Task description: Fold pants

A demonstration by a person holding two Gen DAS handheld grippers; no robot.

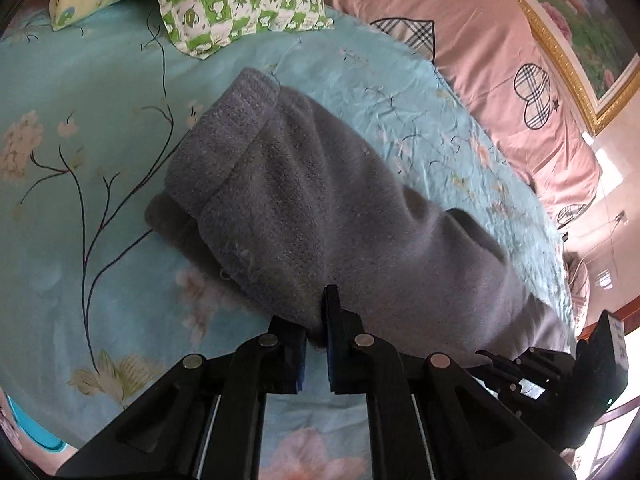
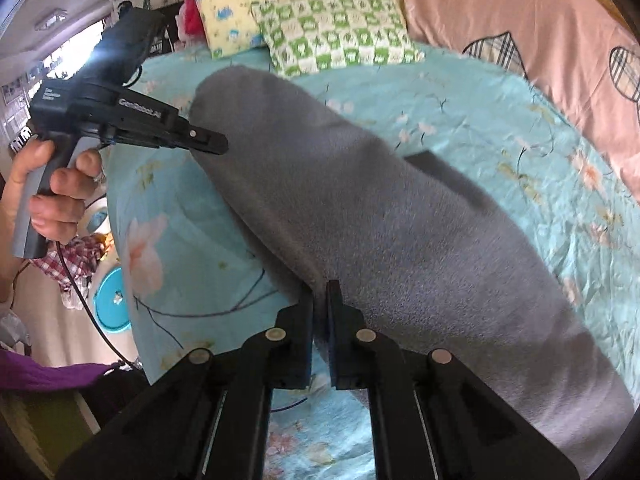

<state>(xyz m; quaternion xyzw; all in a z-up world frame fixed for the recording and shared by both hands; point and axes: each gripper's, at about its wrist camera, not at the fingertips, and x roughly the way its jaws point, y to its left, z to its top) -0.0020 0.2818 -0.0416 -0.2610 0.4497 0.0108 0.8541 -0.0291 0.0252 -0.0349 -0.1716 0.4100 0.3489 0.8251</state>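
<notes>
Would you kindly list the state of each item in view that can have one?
Grey fleece pants: partly folded on the bed, near edge lifted.
Left gripper: shut on the pants' edge.
Right gripper: shut on the pants' edge.
Green checked pillow: lying flat on the turquoise floral bedsheet.

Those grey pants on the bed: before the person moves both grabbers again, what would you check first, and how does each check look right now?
1. Left gripper shut on the grey pants: ok, cloth is pinched between its fingers.
2. Right gripper shut on the pants: ok, an edge sits between its fingers.
3. Both grips on the same long edge: ok, judging by the right view.
4. Pants clear of the green checked pillow: ok, they lie apart.
5. Layers beneath lined up: cannot tell, the top layer hides them.
6. Blue sheet smooth underneath: cannot tell; it is wrinkled nearby.
</notes>
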